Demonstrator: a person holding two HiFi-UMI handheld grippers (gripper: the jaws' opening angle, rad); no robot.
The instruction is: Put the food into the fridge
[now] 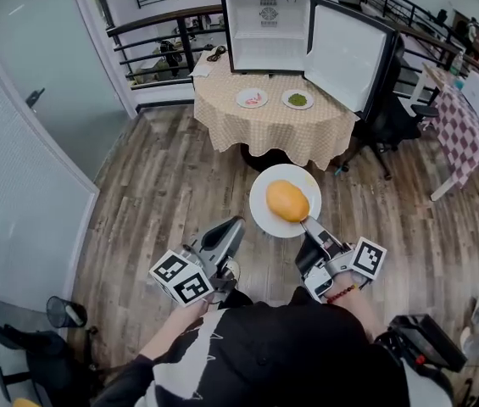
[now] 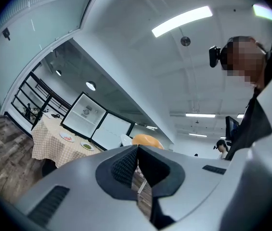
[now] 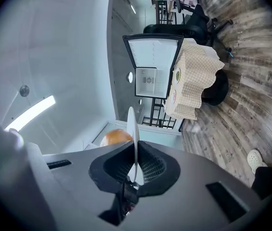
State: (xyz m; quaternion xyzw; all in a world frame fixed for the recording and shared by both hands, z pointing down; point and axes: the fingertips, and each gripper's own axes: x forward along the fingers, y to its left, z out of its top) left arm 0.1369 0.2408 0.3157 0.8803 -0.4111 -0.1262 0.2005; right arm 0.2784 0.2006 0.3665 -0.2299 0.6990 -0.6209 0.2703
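Carrying seemed in hand: the right gripper jaws were clamped on the rim of the plate, orange food just beyond them, the left gripper jaws pressed together and empty, and next came a level carry to the open fridge well ahead.

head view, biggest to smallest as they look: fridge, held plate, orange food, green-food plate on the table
1. fridge
2. held plate
3. orange food
4. green-food plate
The held plate and food are nearer the camera, so true sizes stay unsure.
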